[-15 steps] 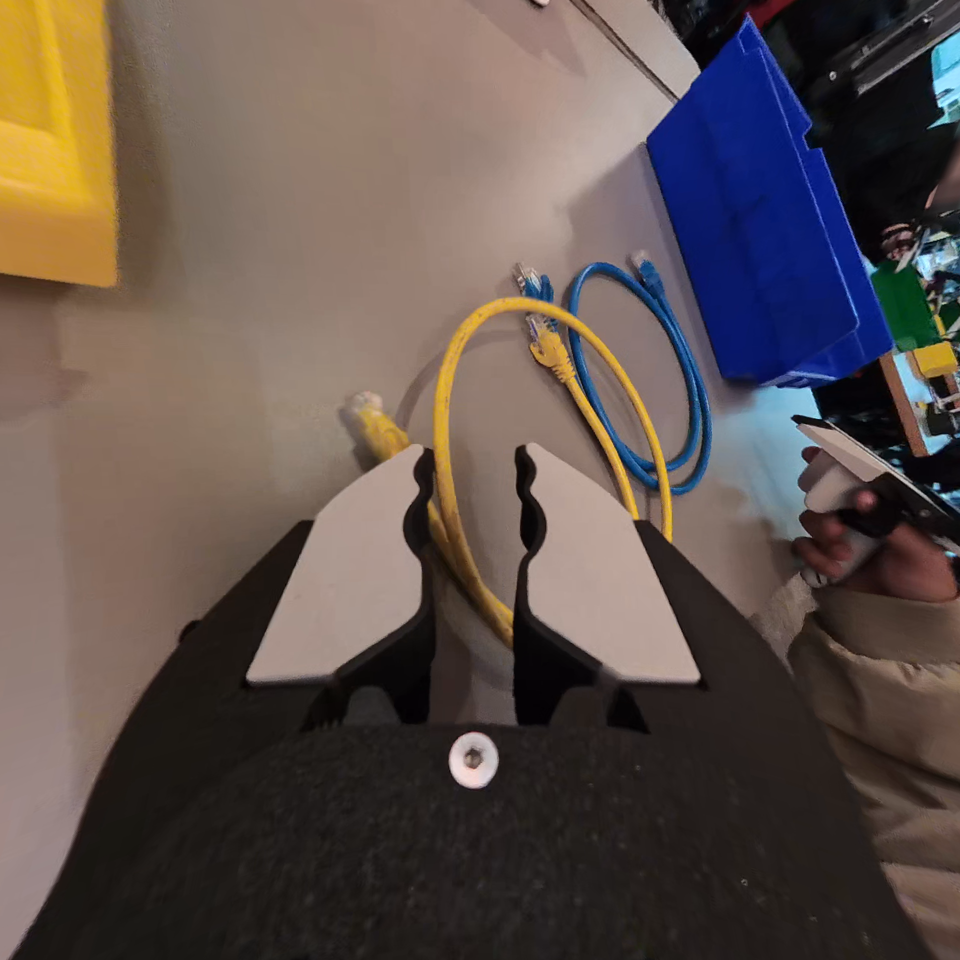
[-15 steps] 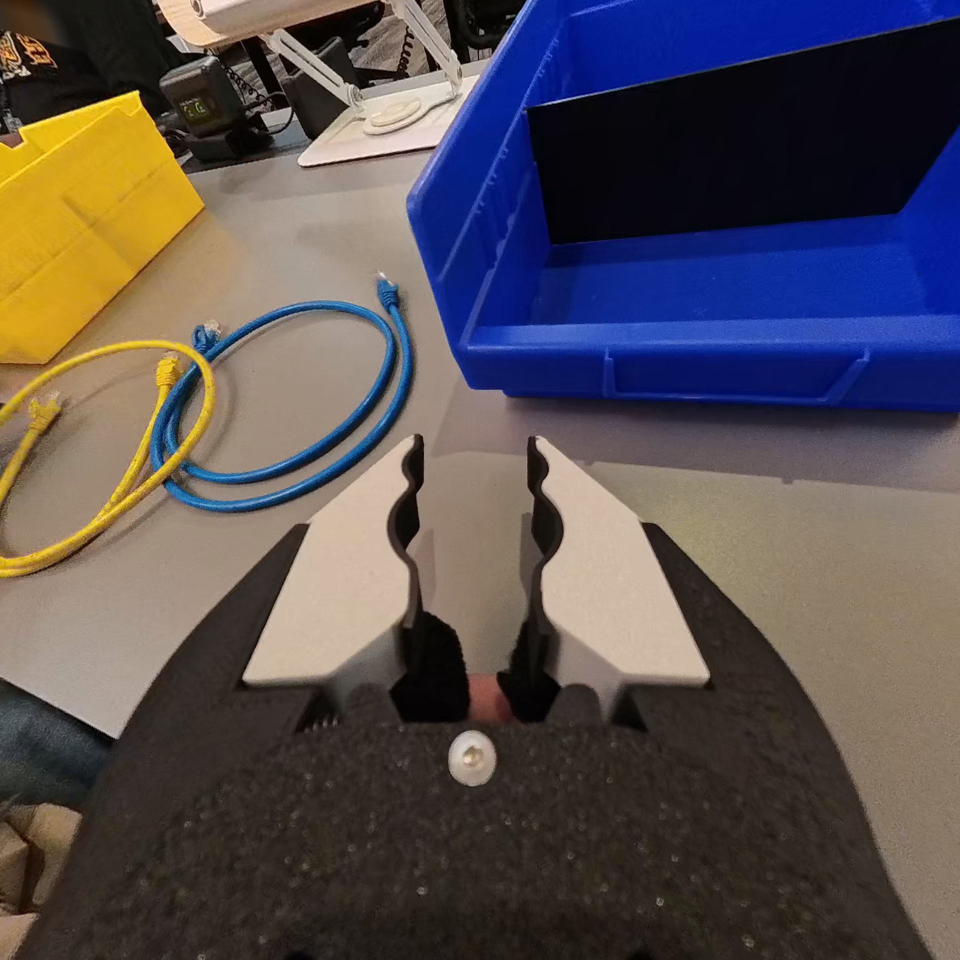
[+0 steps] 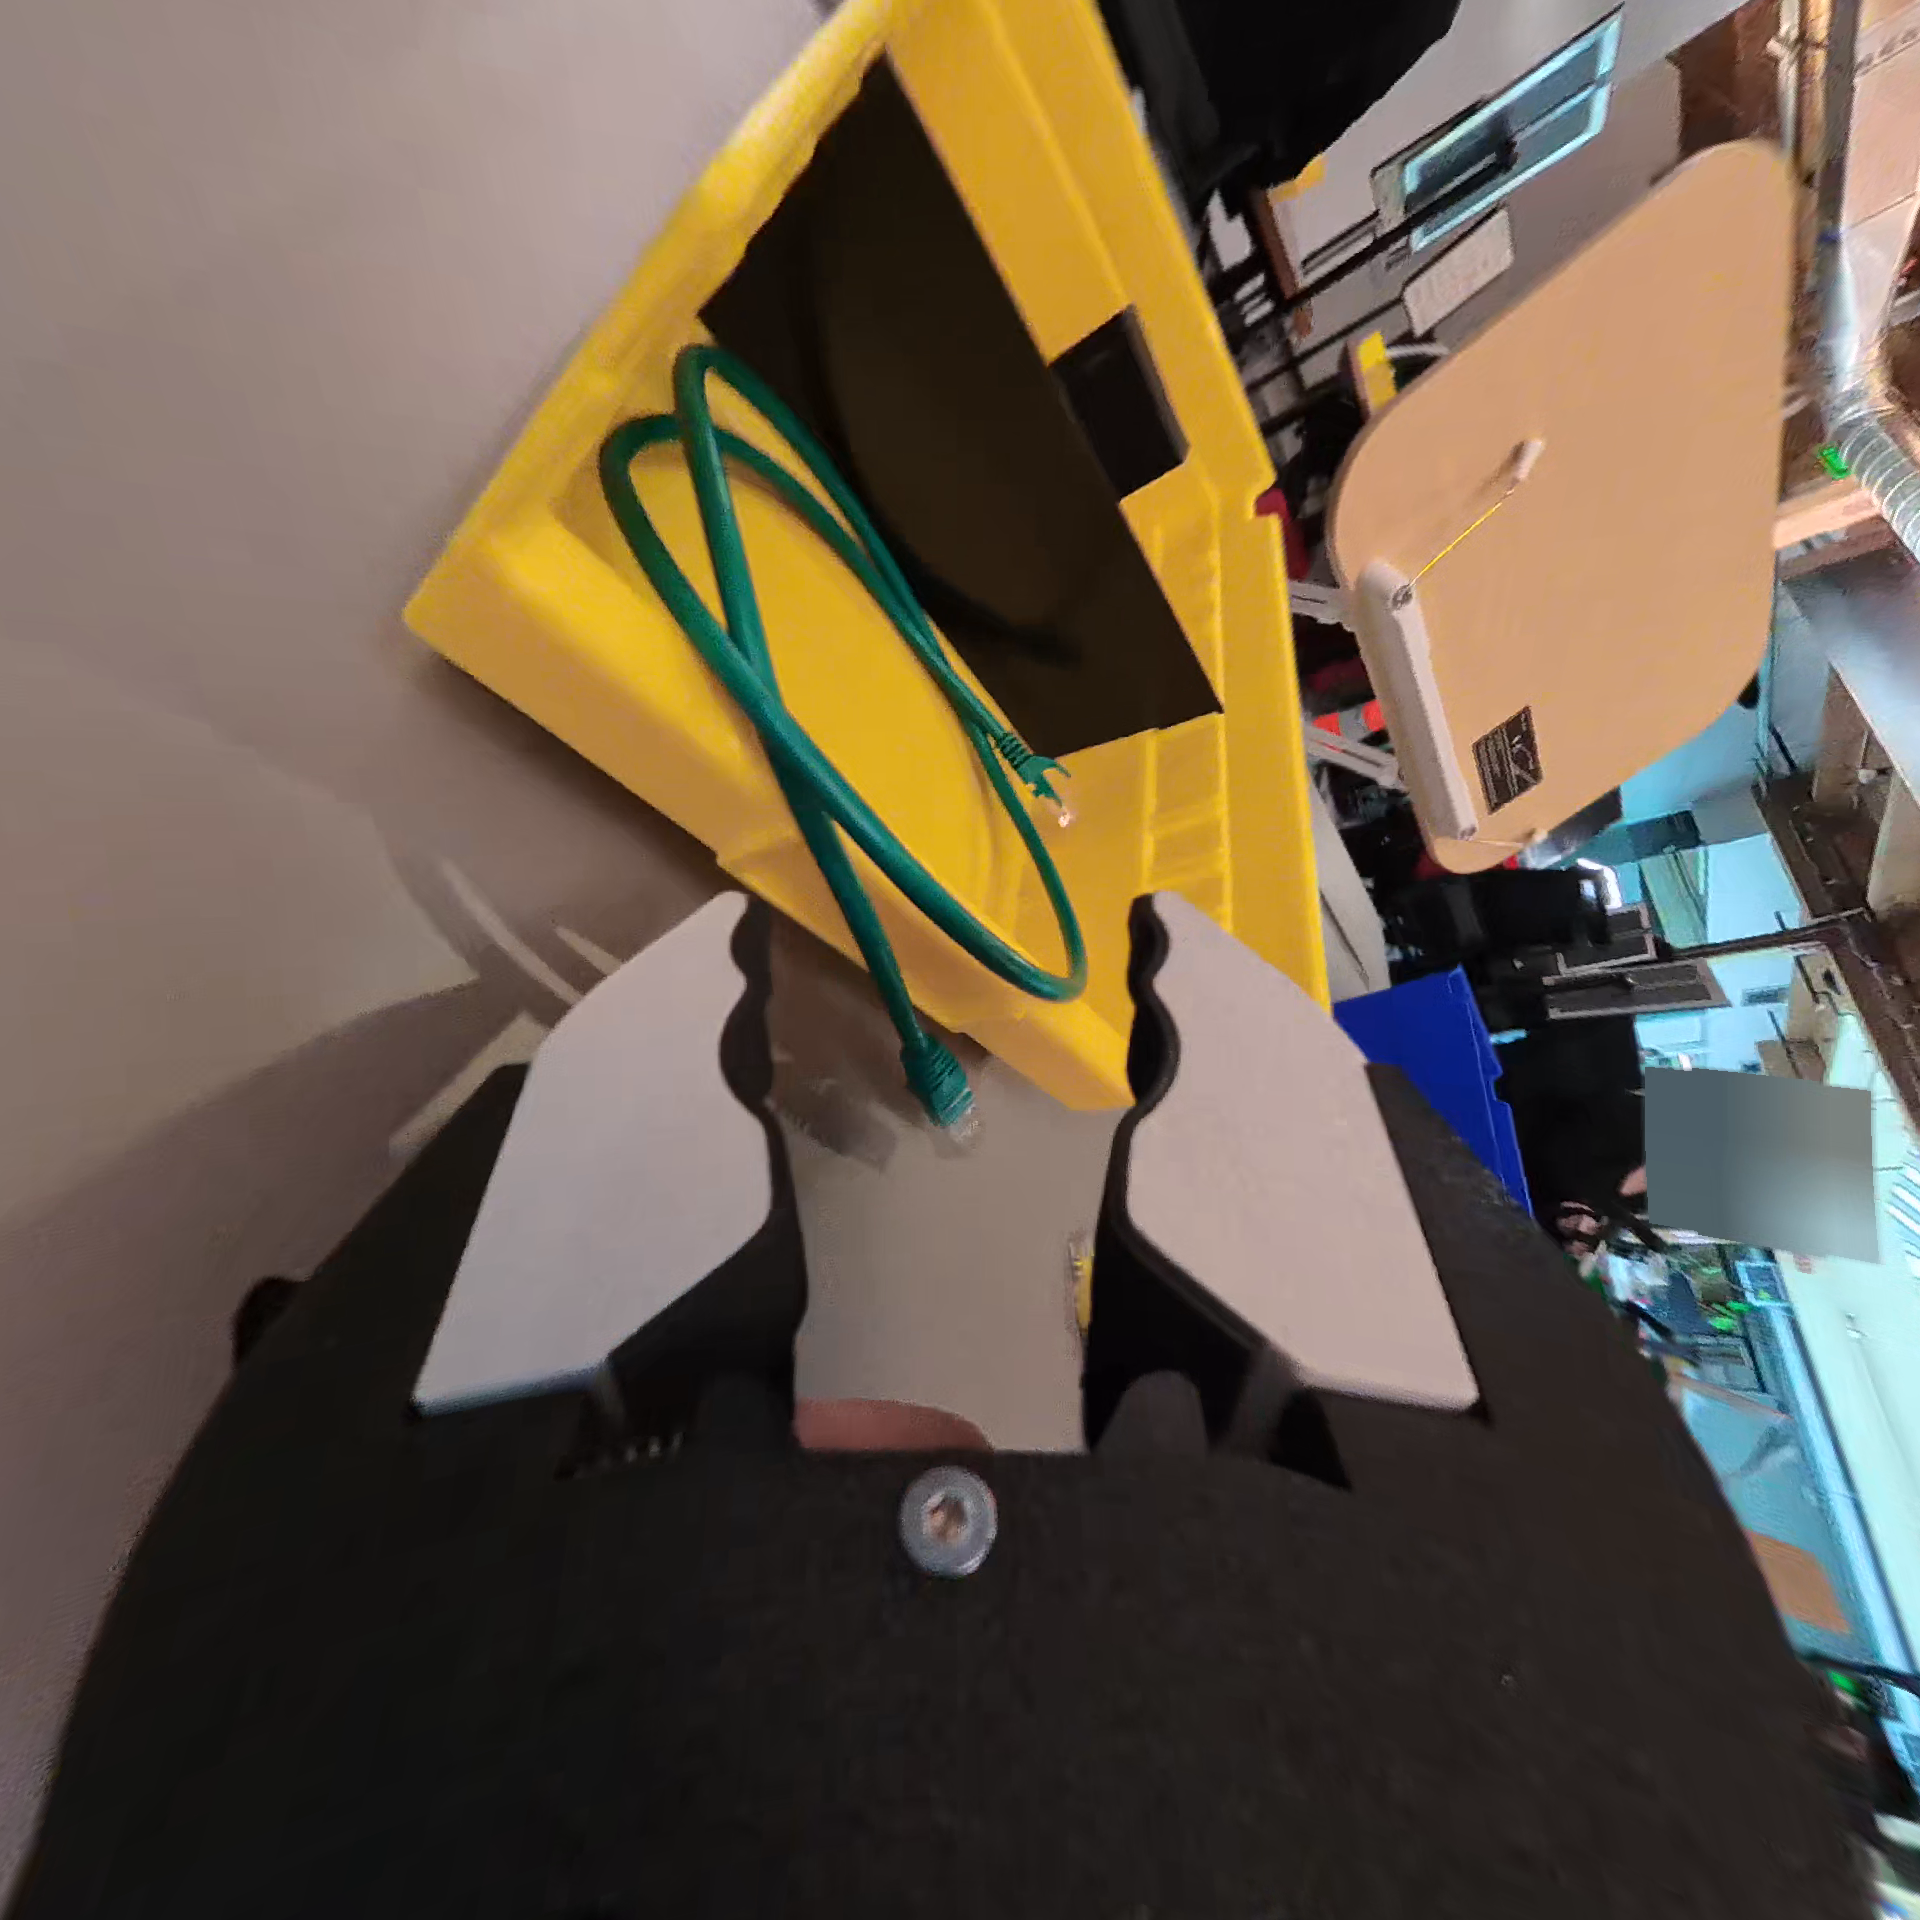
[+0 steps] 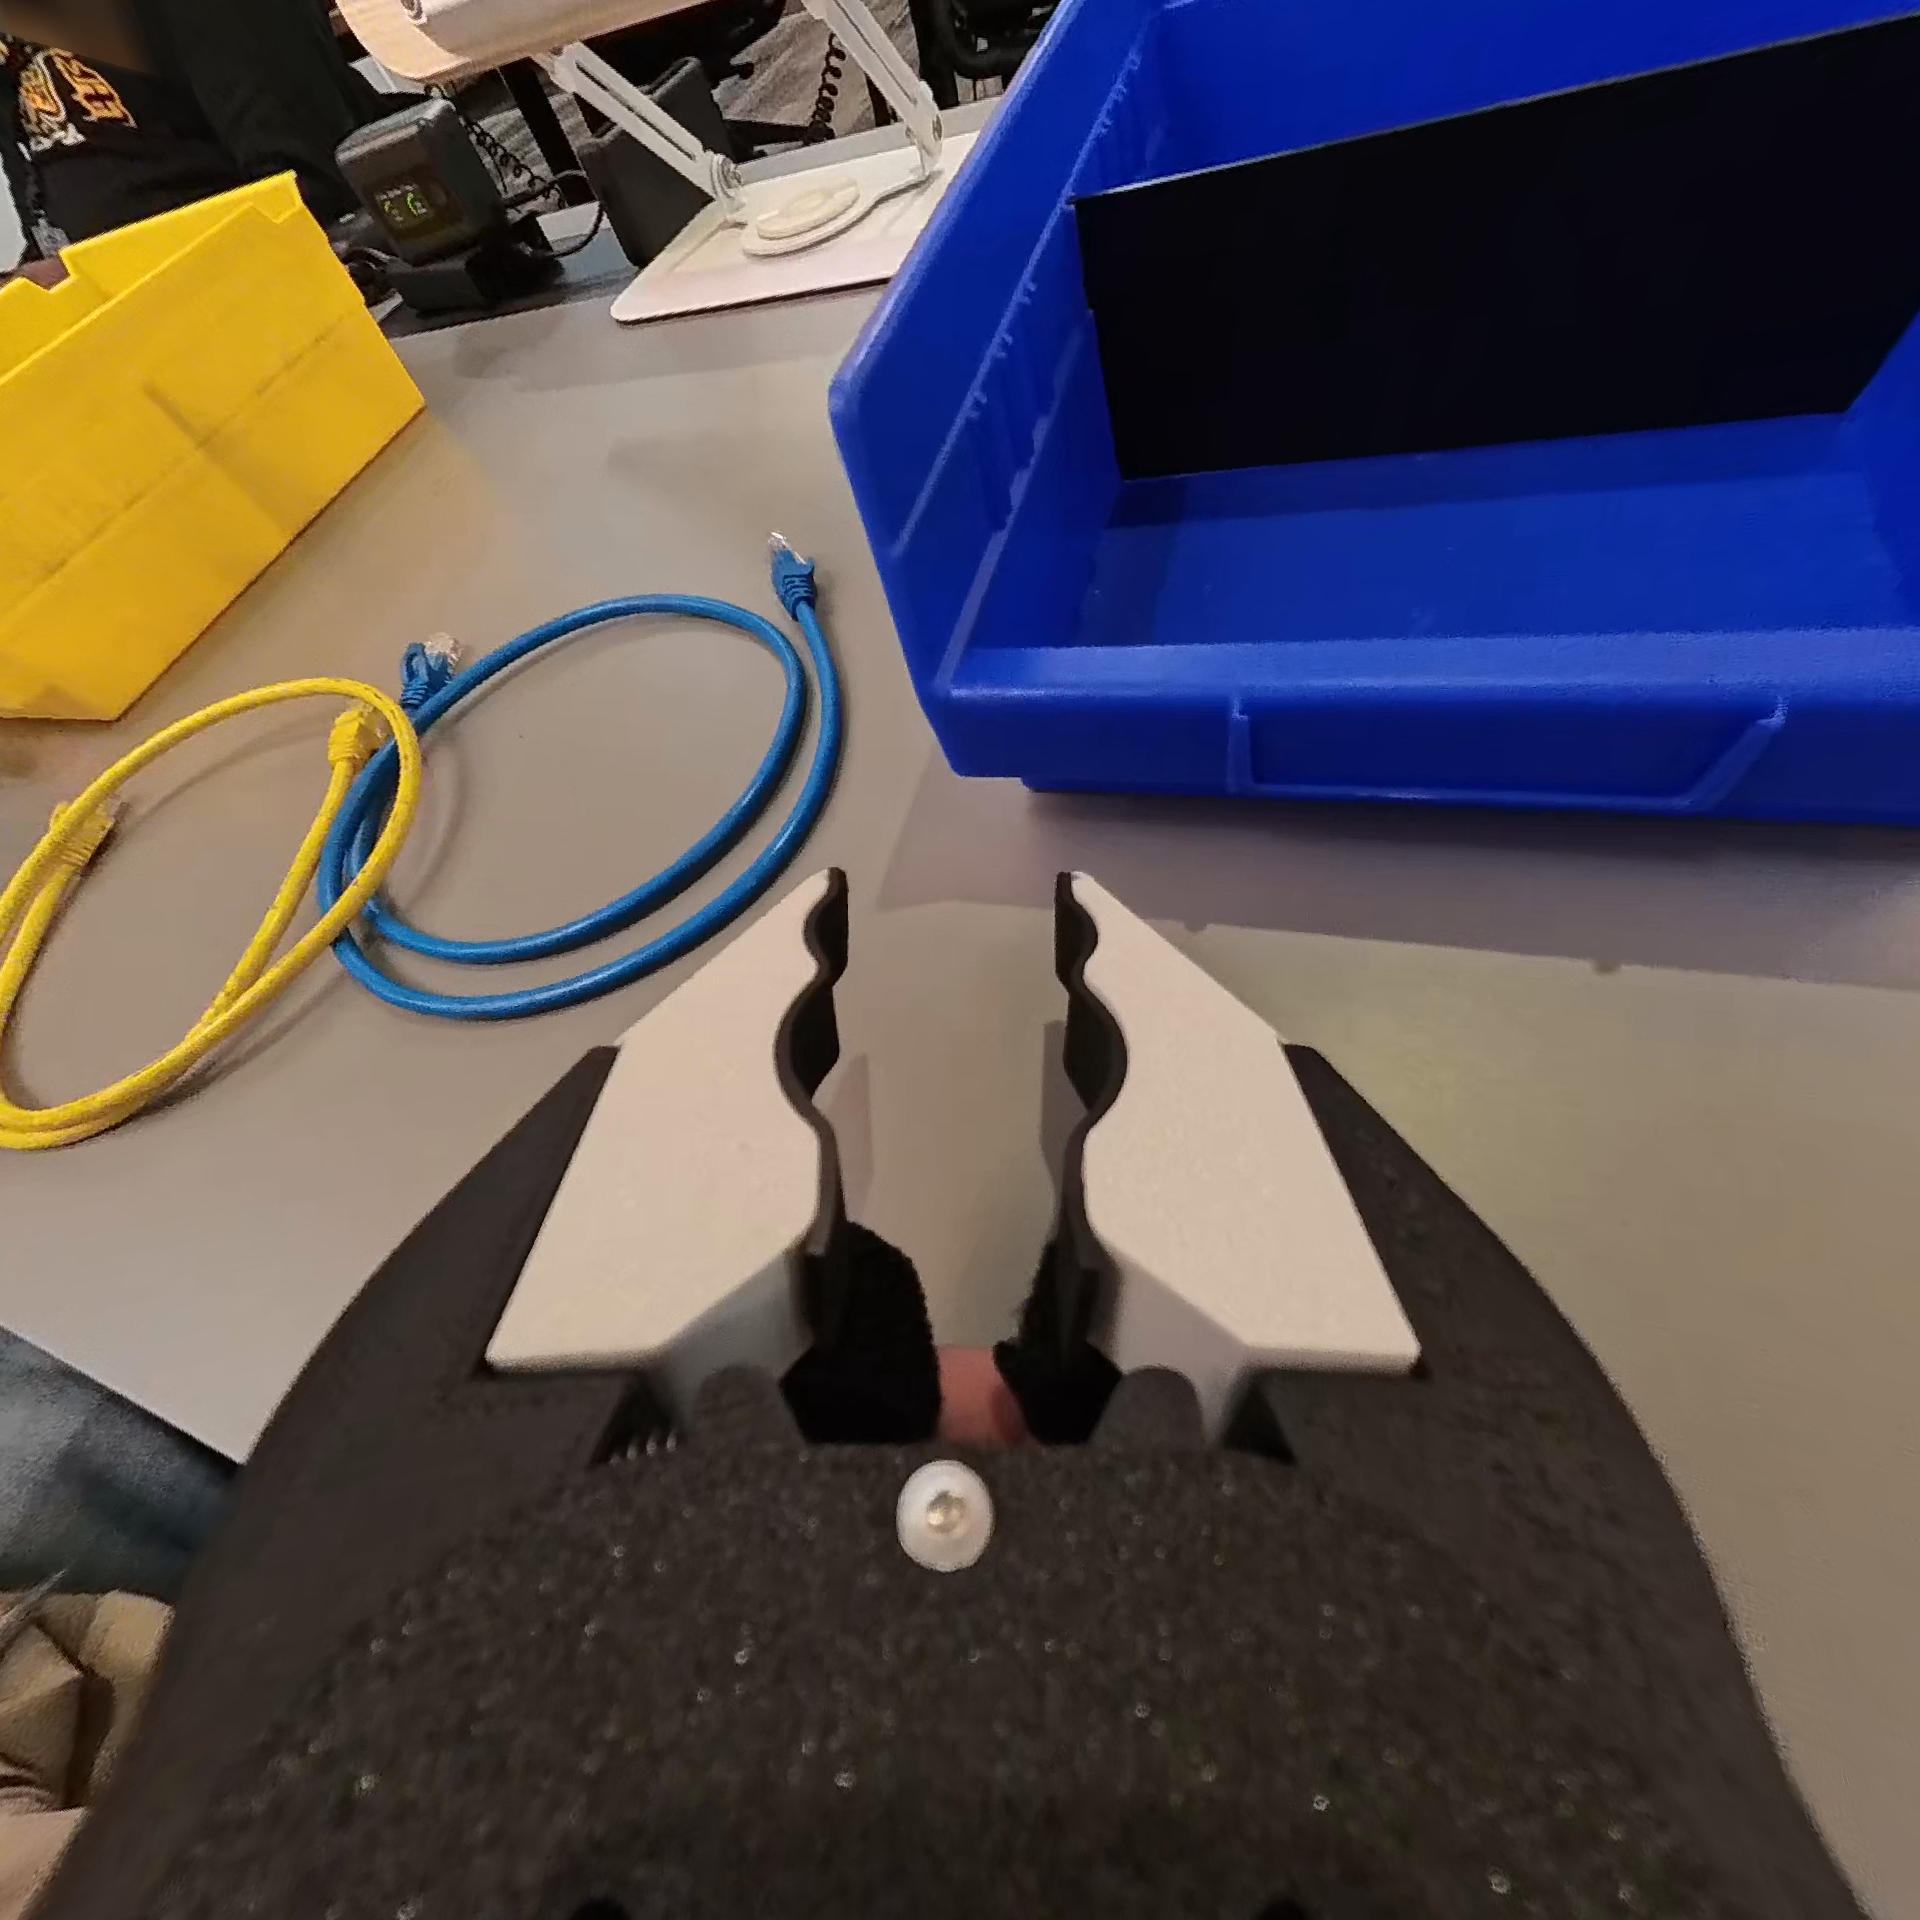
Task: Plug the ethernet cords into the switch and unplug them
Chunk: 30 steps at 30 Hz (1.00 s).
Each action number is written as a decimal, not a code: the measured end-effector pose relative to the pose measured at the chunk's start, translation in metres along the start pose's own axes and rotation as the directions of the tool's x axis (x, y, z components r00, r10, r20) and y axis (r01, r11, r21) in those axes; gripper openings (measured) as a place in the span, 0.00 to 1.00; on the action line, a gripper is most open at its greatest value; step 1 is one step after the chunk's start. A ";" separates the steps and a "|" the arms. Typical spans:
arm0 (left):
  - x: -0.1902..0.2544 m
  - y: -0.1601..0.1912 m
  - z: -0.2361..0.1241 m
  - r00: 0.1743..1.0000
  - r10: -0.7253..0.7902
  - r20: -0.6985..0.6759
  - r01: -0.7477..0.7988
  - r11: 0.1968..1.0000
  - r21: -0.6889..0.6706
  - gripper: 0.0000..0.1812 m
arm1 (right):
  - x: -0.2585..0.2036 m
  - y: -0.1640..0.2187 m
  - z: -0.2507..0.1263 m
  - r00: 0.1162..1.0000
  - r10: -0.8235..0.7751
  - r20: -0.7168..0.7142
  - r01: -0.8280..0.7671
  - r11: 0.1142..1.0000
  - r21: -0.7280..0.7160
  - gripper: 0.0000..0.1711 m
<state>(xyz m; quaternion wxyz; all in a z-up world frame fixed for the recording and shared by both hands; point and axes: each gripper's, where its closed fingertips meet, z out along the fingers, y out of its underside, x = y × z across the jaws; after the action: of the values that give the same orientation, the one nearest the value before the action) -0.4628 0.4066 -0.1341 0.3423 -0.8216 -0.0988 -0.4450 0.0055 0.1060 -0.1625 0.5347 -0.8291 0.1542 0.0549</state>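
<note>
A green ethernet cord (image 3: pixel 831 665) lies coiled in the yellow bin (image 3: pixel 1174 436), one plug hanging over the bin's front lip onto the grey table (image 3: pixel 208 520), the other plug resting on the bin floor. The left gripper (image 3: pixel 940 920) hovers just in front of that bin, jaws wide apart and empty, the hanging plug between its fingertips in view. Inside the bin, behind the cord, stands a black divider (image 3: pixel 935 436). No switch can be made out.

In the right wrist view, a blue ethernet cord (image 4: pixel 644 821) and a yellow ethernet cord (image 4: pixel 260 894) lie looped and overlapping beside the yellow bin. The right gripper (image 4: pixel 951 894) hovers over bare table, jaws apart, holding nothing. A blue bin (image 4: pixel 1455 707) sits beyond it.
</note>
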 end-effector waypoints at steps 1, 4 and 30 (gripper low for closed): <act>-0.003 0.001 0.005 1.000 -0.026 -0.001 0.026 1.000 -0.010 0.37 | 0.000 0.000 0.000 1.000 0.000 0.000 0.000 1.000 0.000 0.23; -0.004 0.004 0.017 0.996 -0.089 -0.026 0.088 0.995 -0.036 0.29 | 0.000 0.000 0.000 1.000 0.003 0.002 -0.003 1.000 0.003 0.23; 0.264 0.107 -0.068 0.070 0.954 -0.292 -0.881 0.197 0.430 0.03 | -0.001 0.002 -0.001 1.000 -0.010 0.006 0.010 1.000 -0.001 0.23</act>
<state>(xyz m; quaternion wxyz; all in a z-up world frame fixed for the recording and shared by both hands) -0.3041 0.2450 0.0513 0.6126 -0.5206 0.5039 -0.3159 0.0035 0.1045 -0.1629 0.5349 -0.8299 0.1484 0.0550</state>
